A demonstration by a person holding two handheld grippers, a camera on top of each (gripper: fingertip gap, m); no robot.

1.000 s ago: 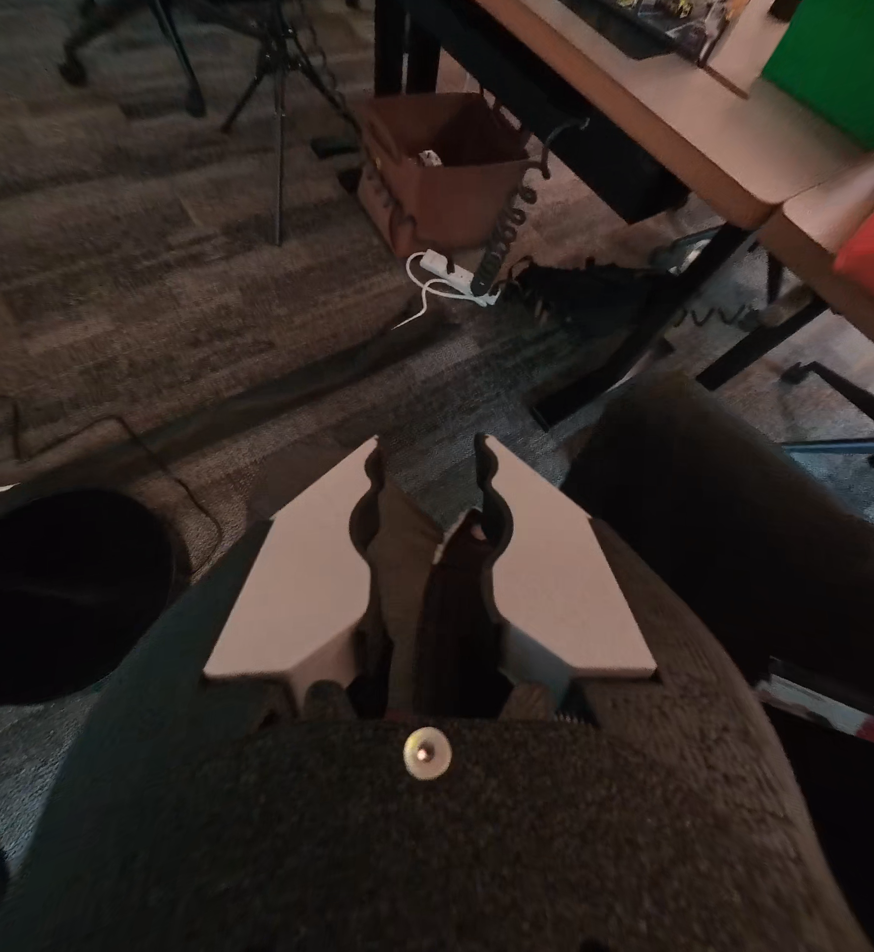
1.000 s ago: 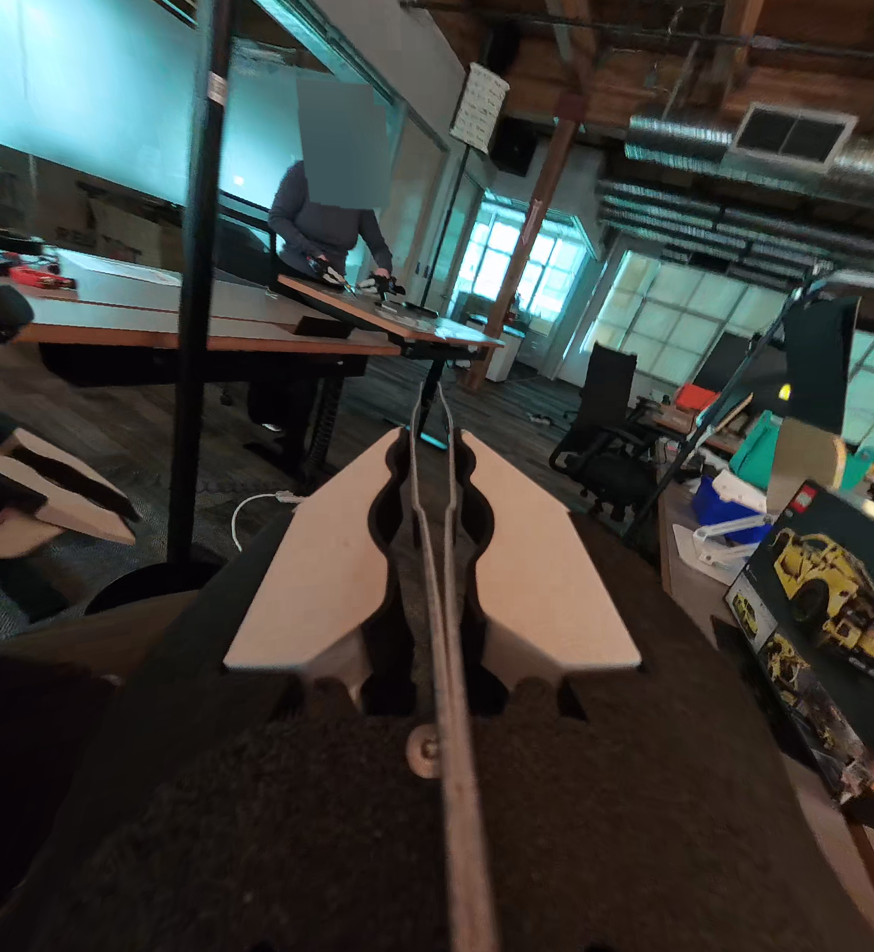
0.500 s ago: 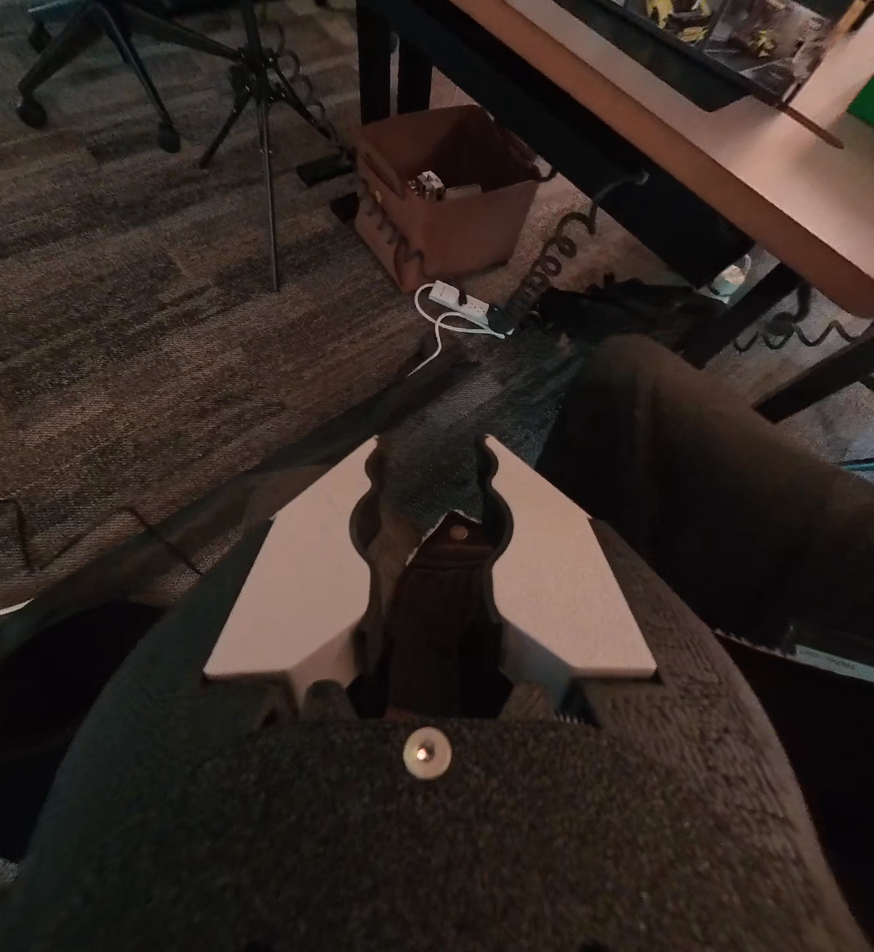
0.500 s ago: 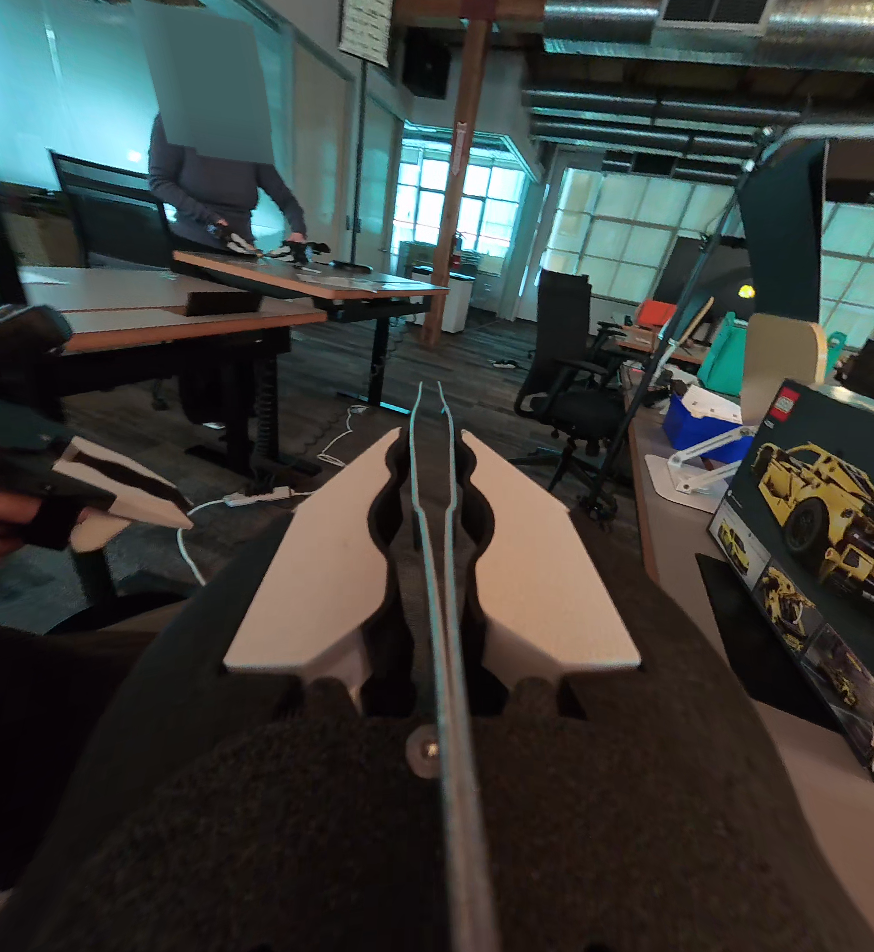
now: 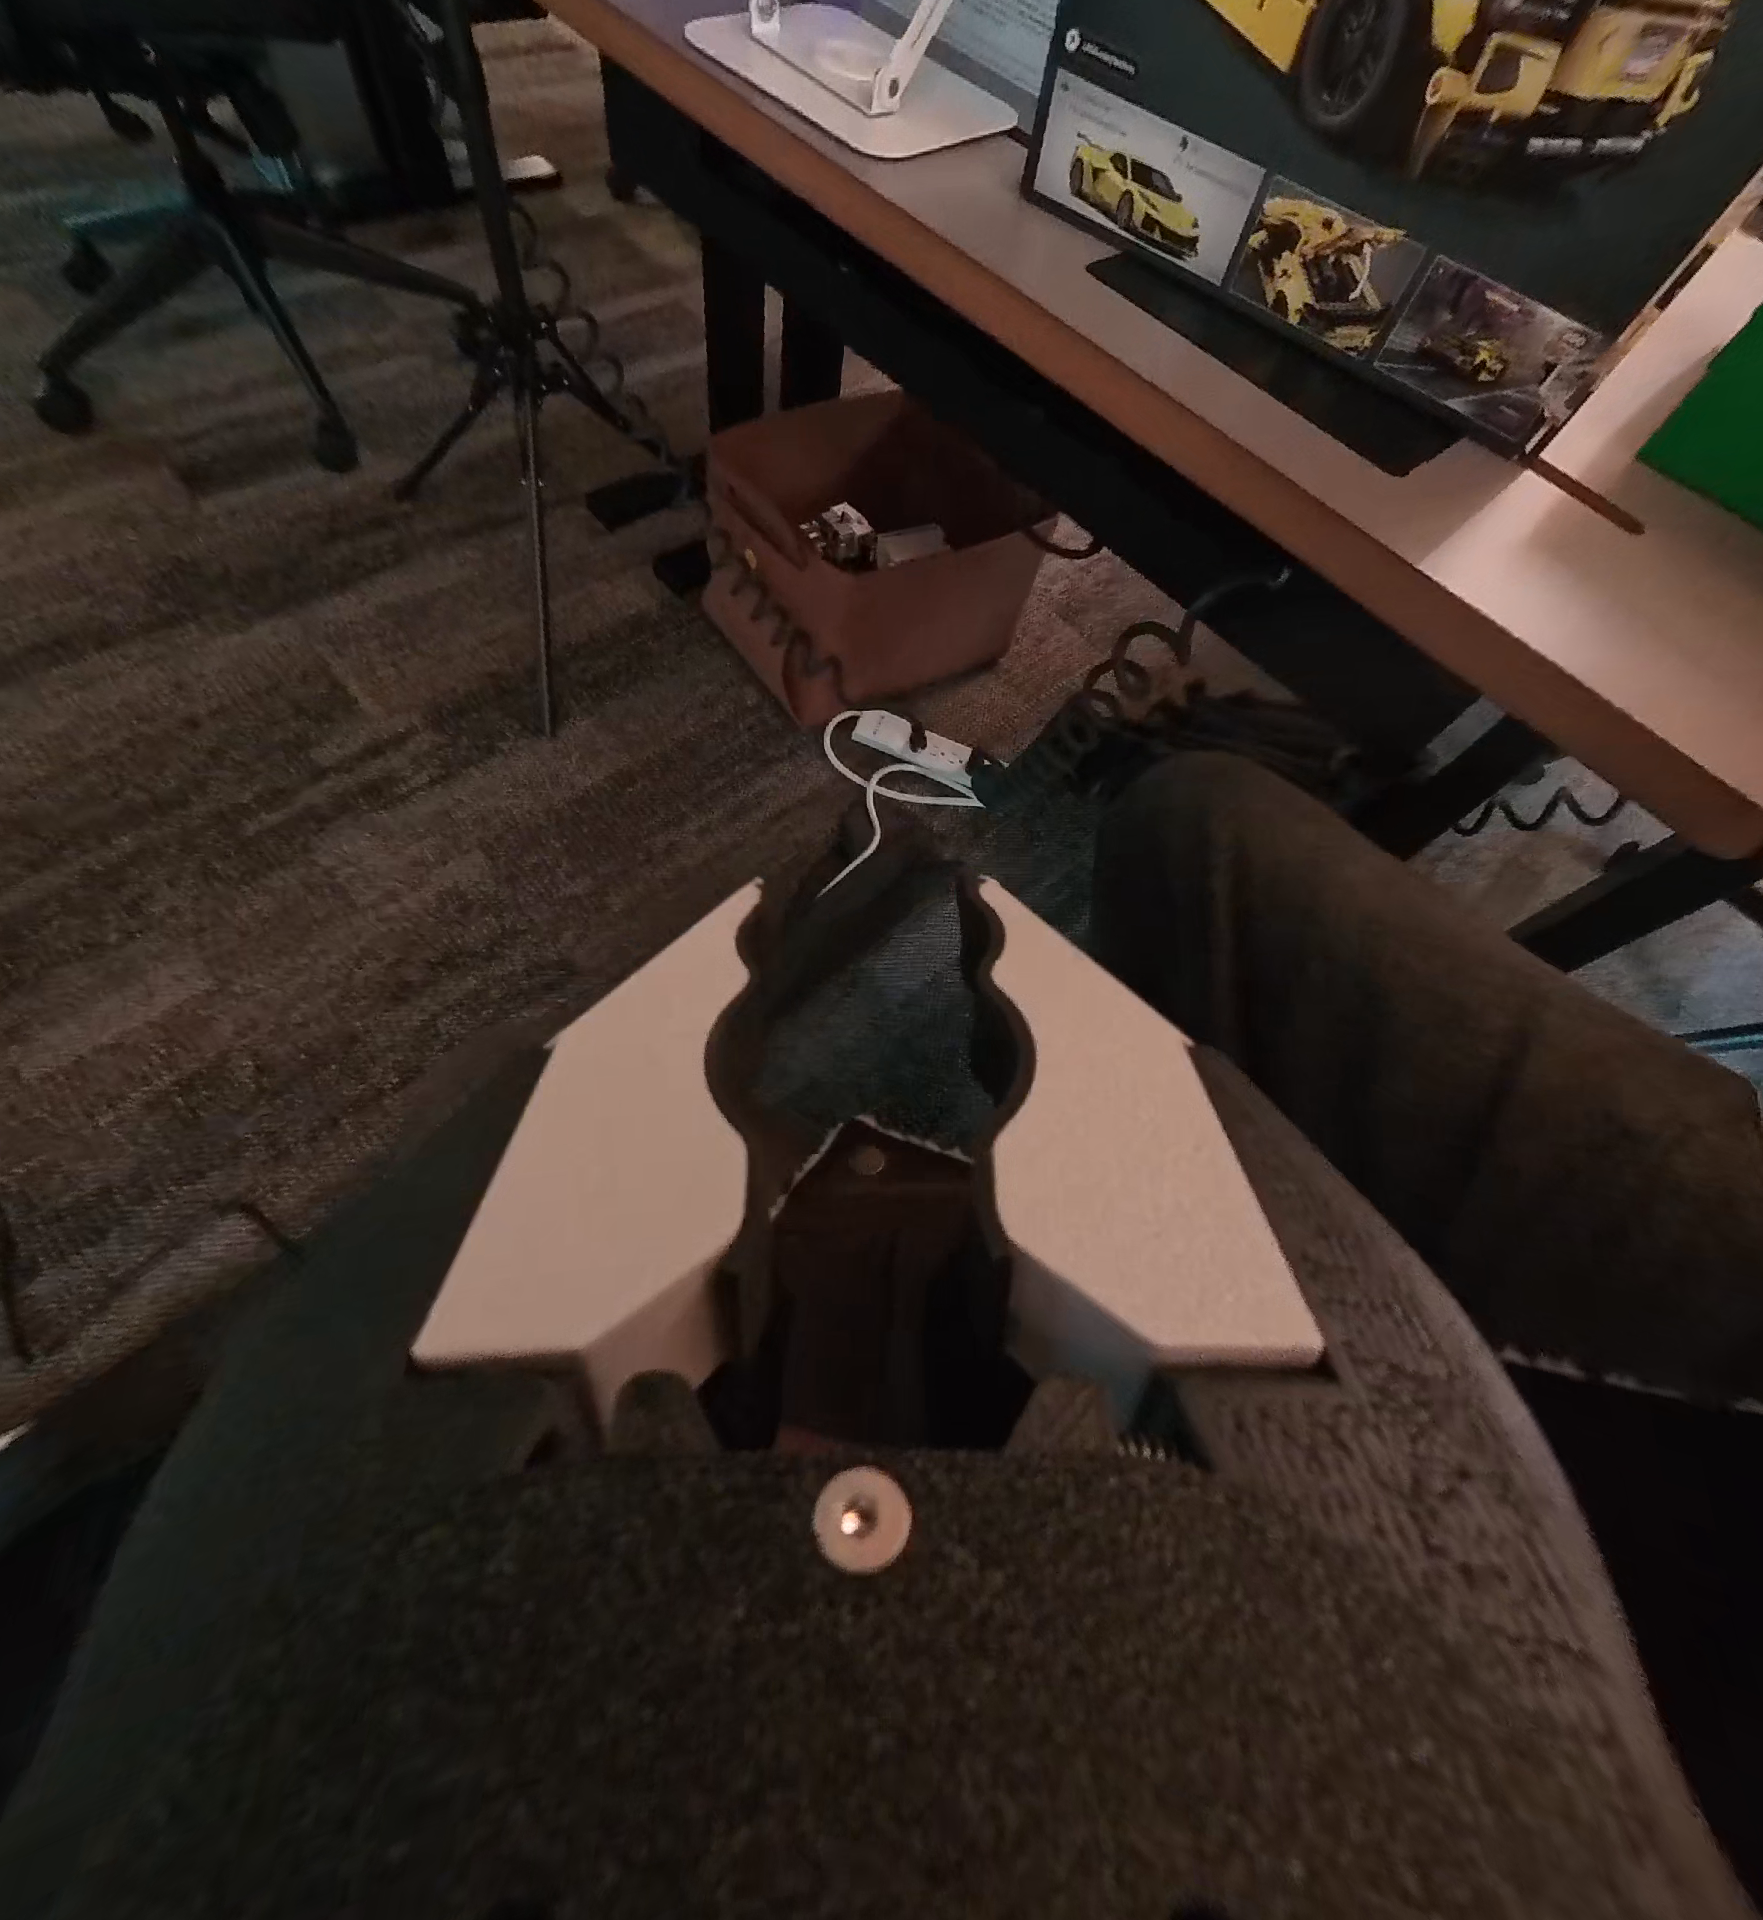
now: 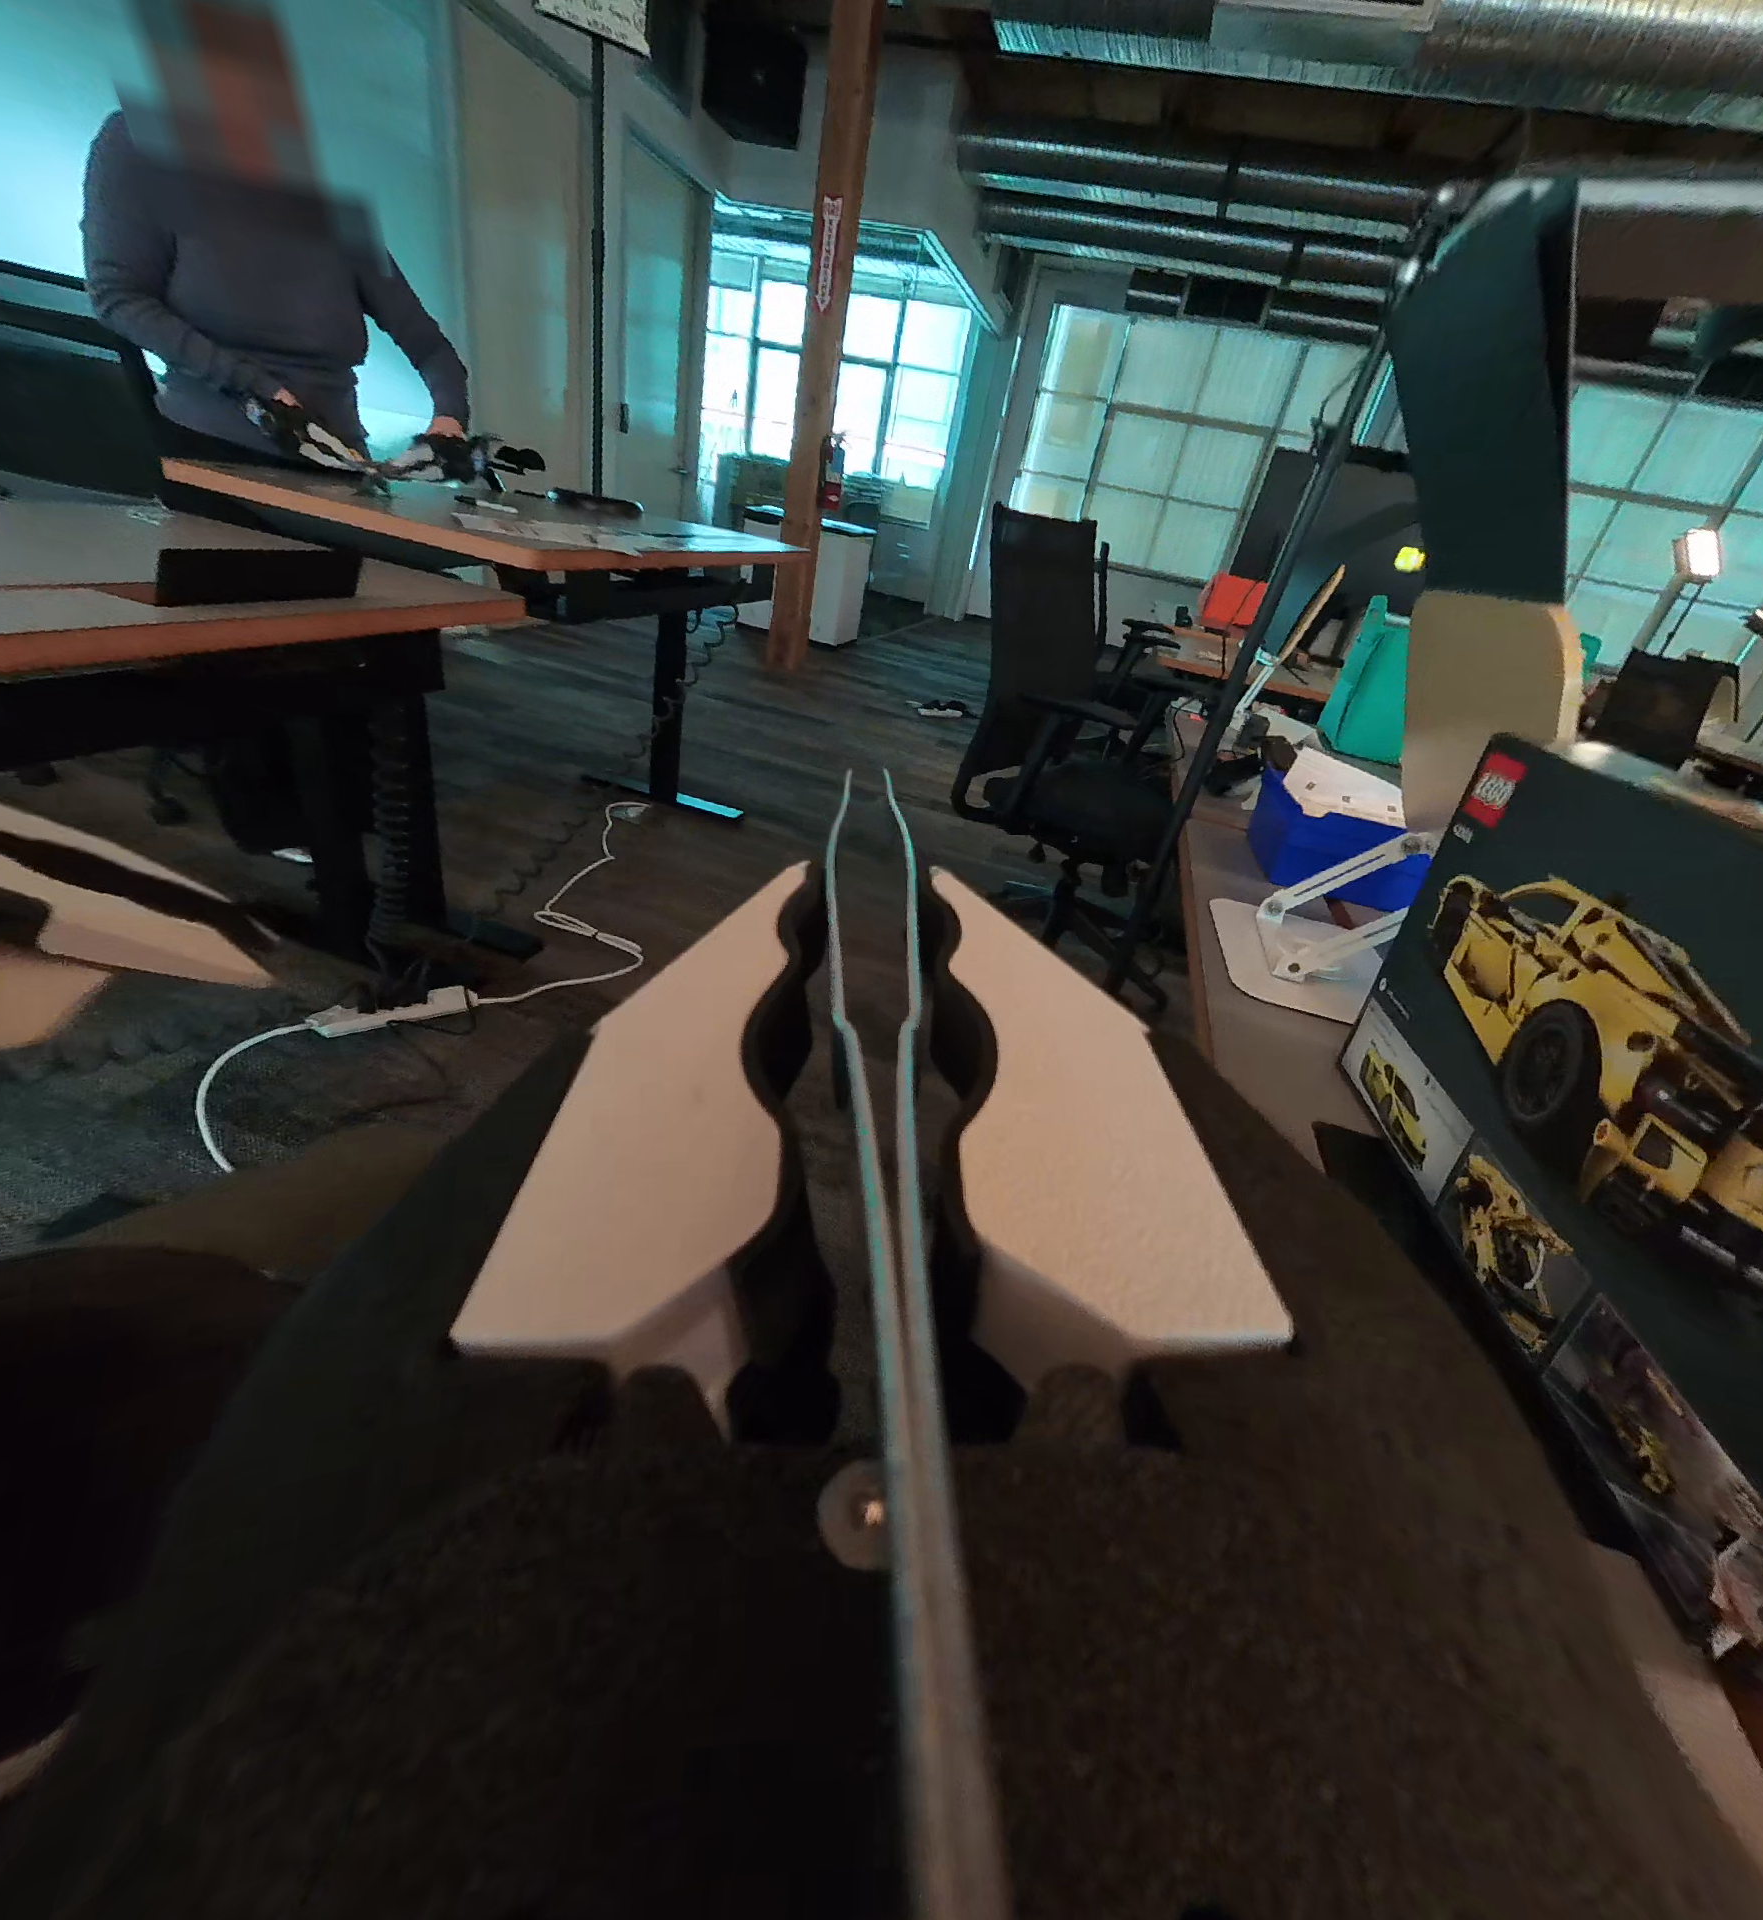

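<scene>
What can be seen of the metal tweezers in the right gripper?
The tweezers are thin, silvery metal with two long slender arms that join near the camera and run forward, ending in fine tips slightly apart. They lie along the centre line of the right gripper, between its white fingers, with the tips reaching past the fingertips. The gripper looks shut on them, though the contact with the dark wavy pads is hard to make out. They point level into the room, touching nothing else.
</scene>
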